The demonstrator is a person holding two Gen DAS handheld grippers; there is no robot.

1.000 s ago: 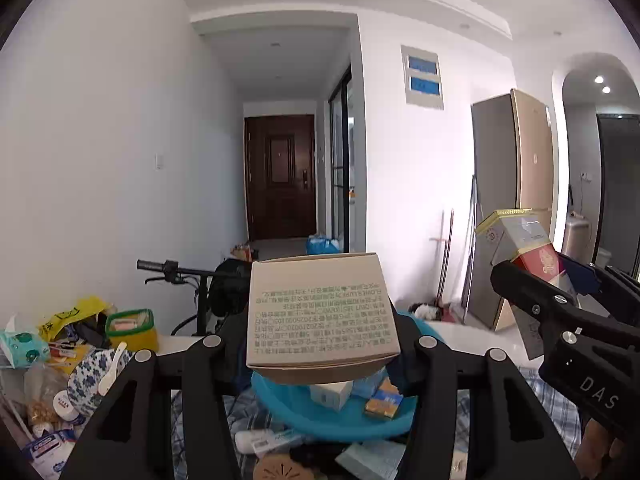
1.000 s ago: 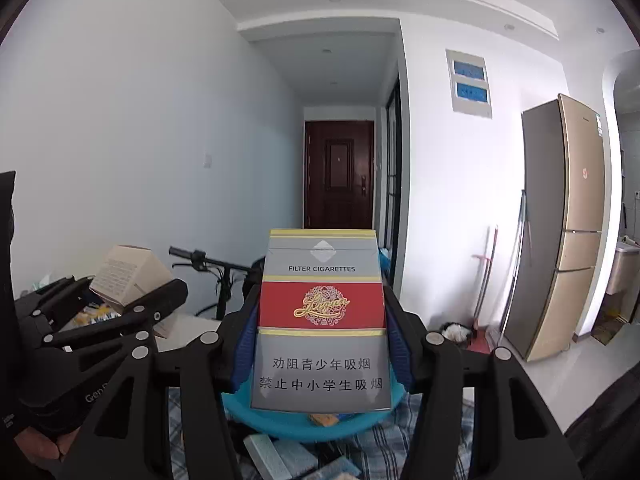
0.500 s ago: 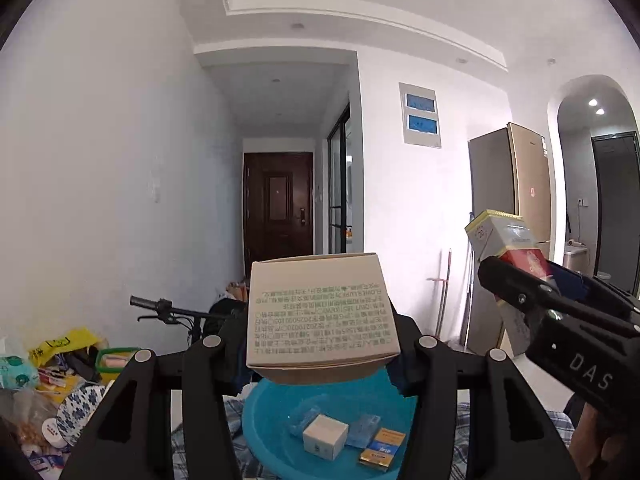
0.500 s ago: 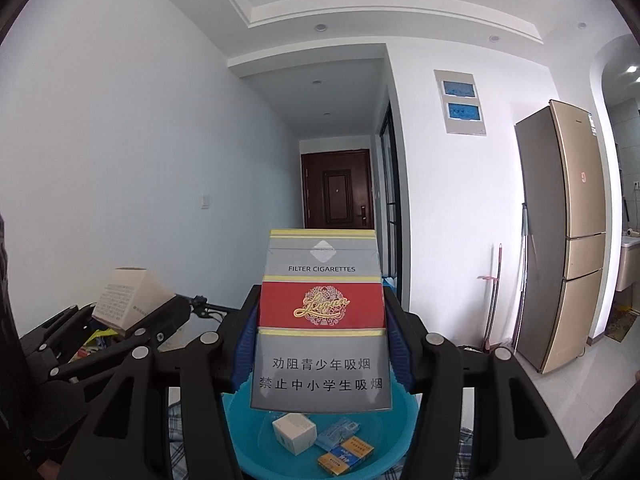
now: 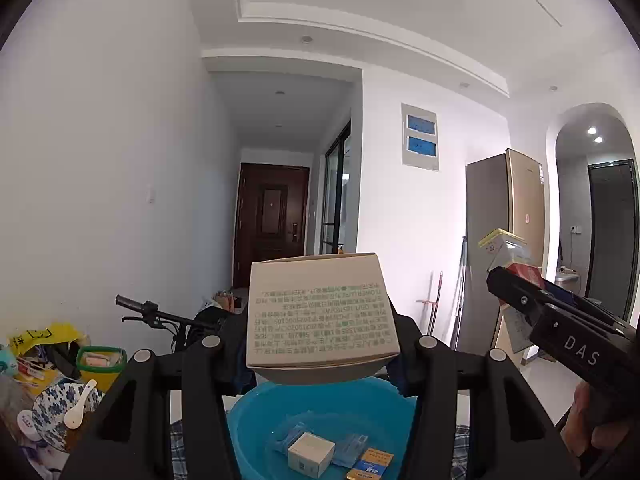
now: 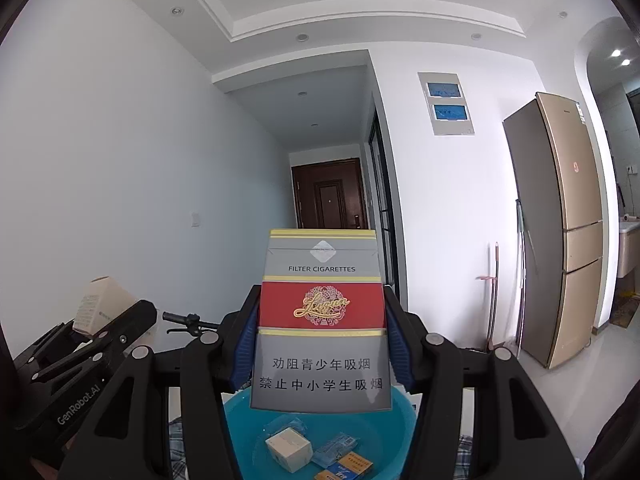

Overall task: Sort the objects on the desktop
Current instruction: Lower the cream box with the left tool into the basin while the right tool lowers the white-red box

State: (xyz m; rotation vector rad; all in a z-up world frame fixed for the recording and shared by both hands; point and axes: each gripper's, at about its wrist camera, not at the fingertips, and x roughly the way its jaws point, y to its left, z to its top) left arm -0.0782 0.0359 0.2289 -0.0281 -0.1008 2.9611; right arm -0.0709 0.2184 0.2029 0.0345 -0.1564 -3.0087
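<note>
Gripping a beige cardboard box [image 5: 322, 312] printed with green text, the left gripper [image 5: 320, 344] had its jaws clamped on the box's two sides and held it level in the air. The right gripper [image 6: 320, 344] likewise had its blue pads [image 6: 245, 350] pressed against the sides of a cigarette pack [image 6: 322, 320], grey with a red band and gold script, standing upright between them.

Directly below both held items sat a blue plastic basin [image 5: 256, 424]. Inside it lay a small white box [image 5: 311, 454], a clear blue-tinted packet [image 5: 352, 449] just beside it, and an orange-and-blue packet [image 5: 370, 468] near the front edge. The basin rested on a blue checked cloth [image 5: 178, 438].

In the left wrist view, the right gripper appeared at the right edge, with part of a hand [image 5: 592, 424] beneath it. In the right wrist view, the left gripper showed at the left edge with its box.

To the left of the basin sat a cluttered pile: a blue-and-white patterned bowl [image 5: 52, 408] holding a white spoon [image 5: 80, 404], a green-rimmed container [image 5: 100, 362], and a yellow bag [image 5: 40, 336]. Behind them stood bicycle handlebars [image 5: 160, 314]. Farther back were a dark wooden door [image 5: 272, 220] at the end of a hallway and a gold refrigerator [image 6: 560, 228] against the right wall.
</note>
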